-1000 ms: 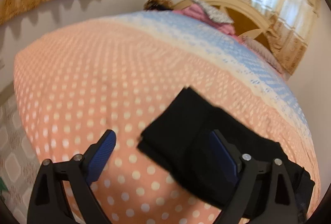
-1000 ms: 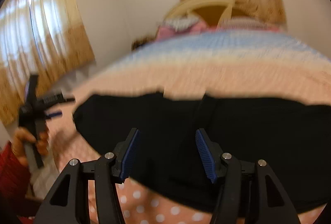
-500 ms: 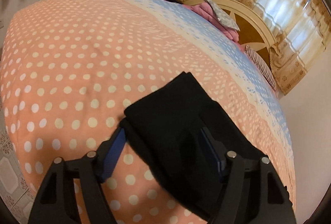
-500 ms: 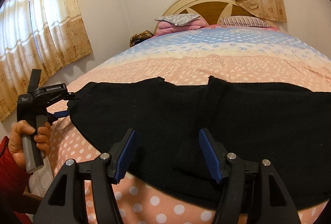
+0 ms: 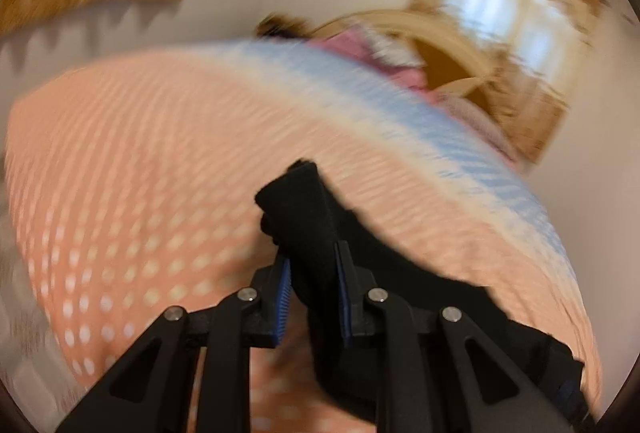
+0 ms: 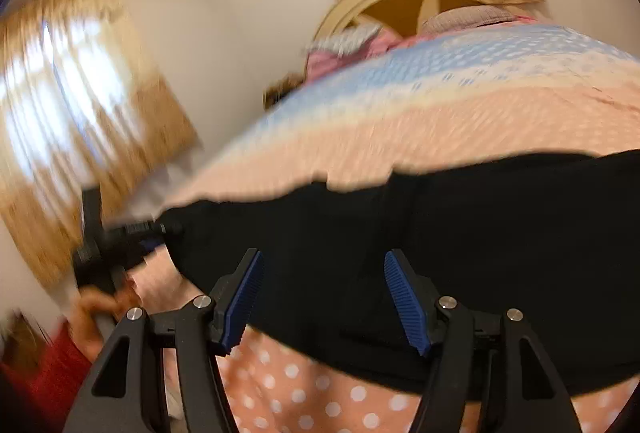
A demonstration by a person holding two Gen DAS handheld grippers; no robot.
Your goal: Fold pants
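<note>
A: Pants (image 6: 460,241), black and thick-looking, lie on the bedspread (image 6: 460,121) of peach cloth with white dots. In the right wrist view their long axis runs across the picture, from the left gripper (image 6: 132,233) at one end out past the right edge.

B: And in the left wrist view?

A: There the same pants (image 5: 304,217) run from the bunched end at picture centre down toward the lower right corner. The end stands up in a narrow ridge between the blue pads (image 5: 283,297) of the left gripper (image 5: 312,275). The jaws are closing, and the pads already press the cloth from both sides.

B: What does the right view add?

A: It shows the person's hand (image 6: 96,309) and a red sleeve (image 6: 48,365) on the left gripper's handle, both blurred. The right gripper (image 6: 324,291) has its fingers spread over the near edge of the pants; whether the pads touch the cloth, I cannot tell.

B: Anything only the left view gives?

A: The pinch itself. Both views show the wooden headboard (image 6: 384,1), pink pillows (image 5: 360,45) and golden curtains (image 6: 80,105).
</note>
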